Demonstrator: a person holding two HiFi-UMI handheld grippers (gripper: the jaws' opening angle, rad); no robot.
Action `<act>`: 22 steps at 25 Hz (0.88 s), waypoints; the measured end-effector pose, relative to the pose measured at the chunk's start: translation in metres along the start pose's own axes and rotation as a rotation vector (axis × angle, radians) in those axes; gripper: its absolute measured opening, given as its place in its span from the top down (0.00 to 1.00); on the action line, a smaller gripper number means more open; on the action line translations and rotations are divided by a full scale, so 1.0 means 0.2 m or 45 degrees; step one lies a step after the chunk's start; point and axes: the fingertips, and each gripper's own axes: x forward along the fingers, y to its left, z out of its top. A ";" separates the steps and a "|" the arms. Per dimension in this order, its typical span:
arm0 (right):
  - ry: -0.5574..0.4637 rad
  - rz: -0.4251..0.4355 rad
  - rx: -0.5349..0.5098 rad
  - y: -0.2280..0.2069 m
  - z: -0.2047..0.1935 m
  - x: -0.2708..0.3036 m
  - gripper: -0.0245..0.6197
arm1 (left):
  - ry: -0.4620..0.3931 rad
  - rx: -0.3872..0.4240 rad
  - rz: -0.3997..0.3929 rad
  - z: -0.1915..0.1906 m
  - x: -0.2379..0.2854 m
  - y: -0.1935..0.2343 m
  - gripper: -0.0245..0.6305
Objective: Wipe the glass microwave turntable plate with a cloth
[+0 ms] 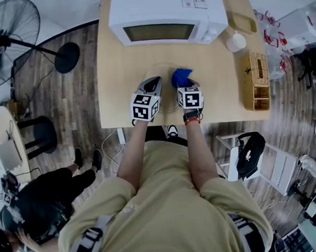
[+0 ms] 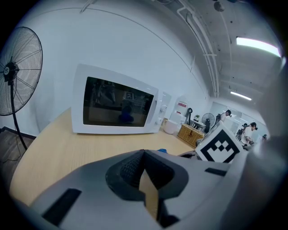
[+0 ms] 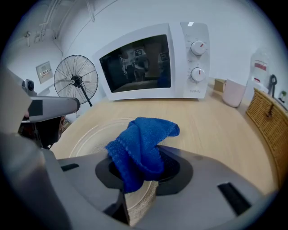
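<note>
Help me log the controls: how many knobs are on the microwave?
2: an upper knob and a lower knob below it, on the microwave's right-hand panel.

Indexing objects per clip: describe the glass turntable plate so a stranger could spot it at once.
Find the white microwave on the wooden table. Directly before its door lies the glass plate, beneath the blue cloth in the right gripper. It alone is clear, round and flat.
</note>
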 end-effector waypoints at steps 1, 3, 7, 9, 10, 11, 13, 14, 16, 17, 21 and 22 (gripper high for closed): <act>-0.001 -0.011 -0.001 -0.01 0.00 0.00 0.75 | 0.000 -0.001 0.001 0.00 0.00 0.00 0.93; -0.006 -0.023 0.007 -0.04 -0.01 -0.01 0.75 | -0.002 -0.005 0.006 -0.01 0.00 -0.01 0.93; -0.013 -0.041 0.034 -0.09 -0.02 -0.03 0.75 | -0.008 -0.019 0.025 -0.02 -0.01 0.01 0.93; -0.014 -0.046 0.027 -0.10 -0.02 -0.04 0.75 | -0.006 -0.025 0.031 -0.03 -0.02 0.01 0.94; -0.014 -0.049 0.018 -0.11 -0.03 -0.04 0.75 | -0.005 -0.026 0.031 -0.04 -0.01 0.01 0.94; -0.014 -0.052 0.012 -0.11 -0.03 -0.05 0.75 | -0.004 -0.026 0.029 -0.04 -0.01 0.00 0.94; -0.013 -0.059 0.004 -0.11 -0.03 -0.05 0.75 | -0.006 -0.023 0.022 -0.04 -0.01 -0.01 0.94; -0.010 -0.062 0.001 -0.11 -0.03 -0.04 0.75 | -0.009 -0.021 0.021 -0.04 -0.01 -0.01 0.93; -0.010 -0.069 0.000 -0.10 -0.03 -0.05 0.75 | -0.016 -0.022 0.025 -0.03 -0.02 -0.01 0.94; -0.014 -0.073 -0.002 -0.10 -0.03 -0.05 0.75 | -0.018 -0.024 0.031 -0.03 -0.03 0.00 0.94; -0.026 -0.067 -0.025 -0.06 -0.02 -0.06 0.76 | -0.035 -0.033 0.066 -0.02 -0.07 0.05 0.93; -0.033 -0.051 -0.015 -0.03 -0.01 -0.06 0.76 | -0.040 -0.034 0.077 -0.01 -0.09 0.07 0.93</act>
